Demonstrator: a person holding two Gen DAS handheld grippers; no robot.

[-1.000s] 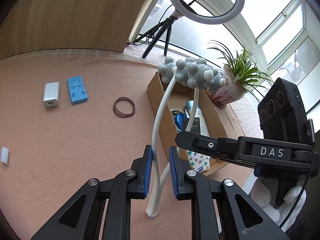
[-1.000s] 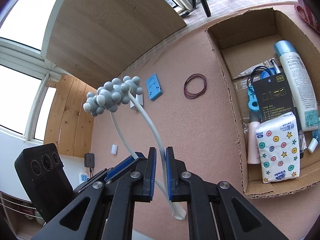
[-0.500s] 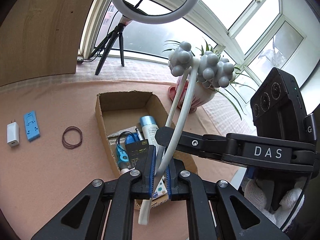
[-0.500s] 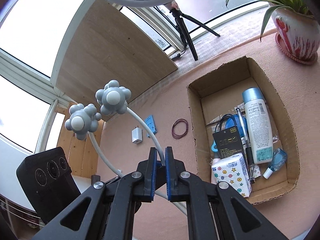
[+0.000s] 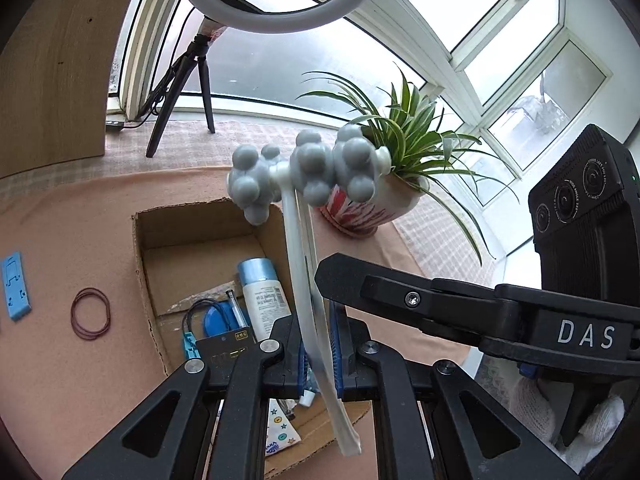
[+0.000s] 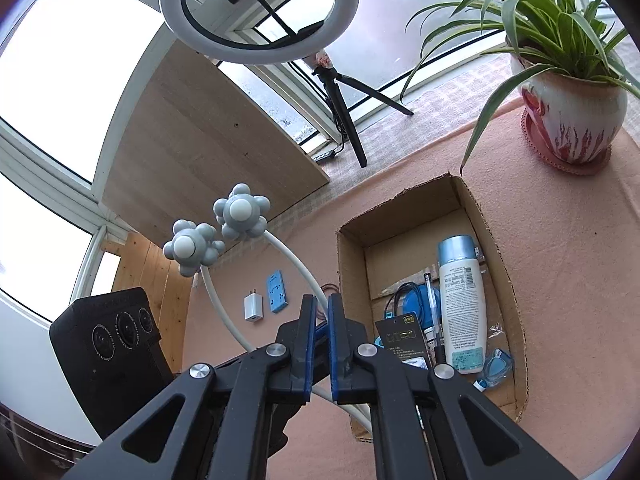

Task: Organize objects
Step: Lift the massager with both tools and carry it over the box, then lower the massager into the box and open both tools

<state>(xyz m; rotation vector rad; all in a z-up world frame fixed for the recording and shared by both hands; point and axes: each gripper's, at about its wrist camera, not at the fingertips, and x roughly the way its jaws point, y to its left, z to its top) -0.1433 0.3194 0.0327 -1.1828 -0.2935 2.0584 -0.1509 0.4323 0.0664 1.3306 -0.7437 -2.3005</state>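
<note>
A massager with two white curved arms and grey knobbly ball heads hangs in the air over the open cardboard box. My left gripper is shut on its white arms near their lower end. In the right wrist view the massager rises to the left. My right gripper has one white arm between its blue pads, and its jaws are closing on it. From the side, the right gripper crosses just above the left one.
The box holds a lotion bottle, a black card, a tissue pack and small blue items. Rubber bands, a blue holder and a white charger lie on the pink mat. A potted plant and a ring light stand behind.
Both grippers have carried the massager up and across from the open mat to above the box. The left pads have closed onto its white arms.
</note>
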